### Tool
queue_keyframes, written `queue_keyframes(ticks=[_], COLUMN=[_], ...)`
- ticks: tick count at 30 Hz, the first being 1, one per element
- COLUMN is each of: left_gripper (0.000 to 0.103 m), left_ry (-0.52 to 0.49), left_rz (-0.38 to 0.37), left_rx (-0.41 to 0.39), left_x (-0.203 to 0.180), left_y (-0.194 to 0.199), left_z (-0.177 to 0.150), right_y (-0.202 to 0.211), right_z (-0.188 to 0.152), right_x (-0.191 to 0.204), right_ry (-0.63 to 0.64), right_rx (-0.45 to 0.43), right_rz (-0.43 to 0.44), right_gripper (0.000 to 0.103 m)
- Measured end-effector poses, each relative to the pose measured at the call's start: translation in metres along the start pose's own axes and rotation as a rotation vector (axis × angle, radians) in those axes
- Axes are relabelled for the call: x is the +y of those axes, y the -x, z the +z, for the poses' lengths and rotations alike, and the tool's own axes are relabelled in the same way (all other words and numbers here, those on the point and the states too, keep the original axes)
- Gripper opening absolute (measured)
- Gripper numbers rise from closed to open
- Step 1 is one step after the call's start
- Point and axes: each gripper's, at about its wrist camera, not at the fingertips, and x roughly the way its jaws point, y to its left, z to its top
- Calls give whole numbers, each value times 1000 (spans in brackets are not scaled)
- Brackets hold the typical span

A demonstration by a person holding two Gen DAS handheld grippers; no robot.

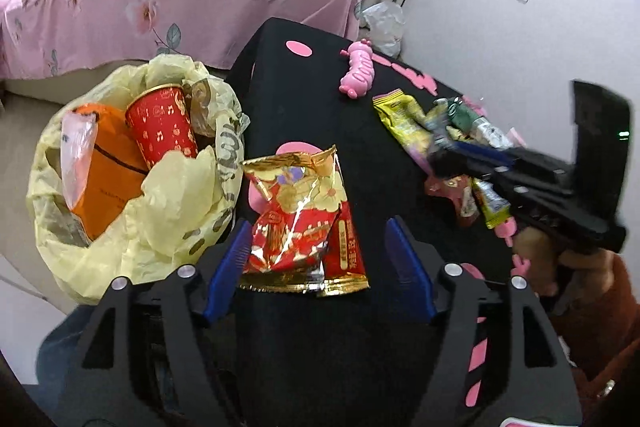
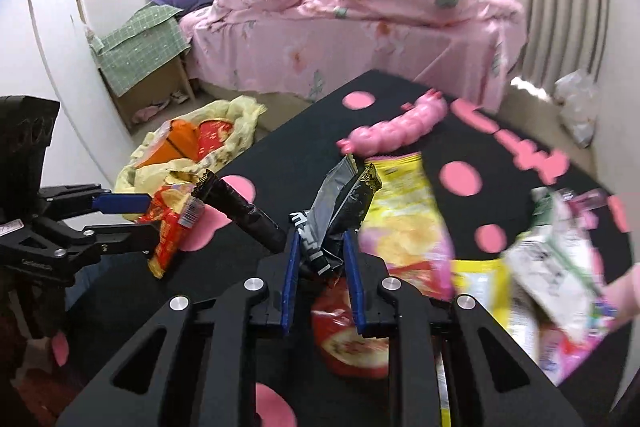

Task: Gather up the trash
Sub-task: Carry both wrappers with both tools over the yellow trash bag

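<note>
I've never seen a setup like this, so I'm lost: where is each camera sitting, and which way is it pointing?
Left wrist: rides the left gripper, looking along its open fingers at a red and gold snack bag; the person's right hand shows.
Right wrist: rides the right gripper, looking at the black wrapper it pinches, the bed beyond.
Shared: black table, yellow trash bag, pink toy, and each view shows the other gripper.
</note>
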Motion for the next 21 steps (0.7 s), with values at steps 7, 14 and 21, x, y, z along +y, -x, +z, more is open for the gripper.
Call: queue_keyframes(ticks=[7, 14, 21], left_gripper=[62, 43, 42], left_ry=[-13, -15, -39], left_rz=[154, 143, 118], left_rx=[66, 37, -85], left_x=[-9, -10, -21], left_y=[-23, -10, 35], left_z=[11, 5, 15], right_y=[25, 42, 60], right_z=[-3, -6, 6], right_x=[-18, -21, -12], right_ry=[-45, -53, -43], right_rx=[-51, -87, -138], right_rz=[-43, -58, -39], right_gripper=[22, 22, 22])
